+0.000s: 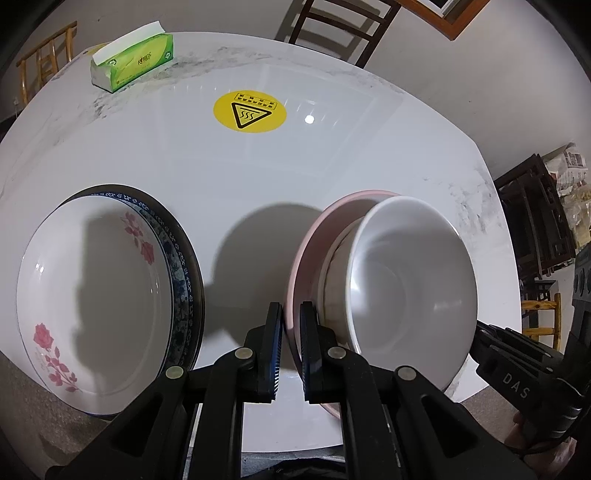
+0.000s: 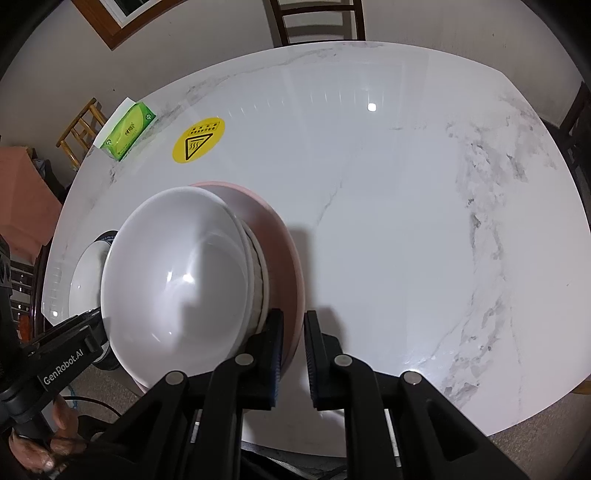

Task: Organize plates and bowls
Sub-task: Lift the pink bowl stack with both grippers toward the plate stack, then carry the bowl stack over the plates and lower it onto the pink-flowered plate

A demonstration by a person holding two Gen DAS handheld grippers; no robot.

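On the glossy white marble-veined table point(image 2: 388, 221), a shallow pink plate point(image 1: 317, 236) carries a stack of smooth round white bowls point(image 1: 410, 273), the lower ones showing only as thin rims. Both grippers pinch this plate's thin rim from opposite sides: the left gripper point(image 1: 291, 314) with its ribbed blue pads pressed on the near-left edge, the right gripper point(image 2: 294, 321) clamped on the near-right edge. Just left of it, apart, a white rose-printed deep plate point(image 1: 96, 295) nests in a blue-patterned plate point(image 1: 183, 258) with a dark border. Farther back lie a round yellow heat-warning sticker point(image 1: 250, 111) and a green tissue pack point(image 1: 133, 61). Wooden chairs point(image 1: 332, 26) stand behind.
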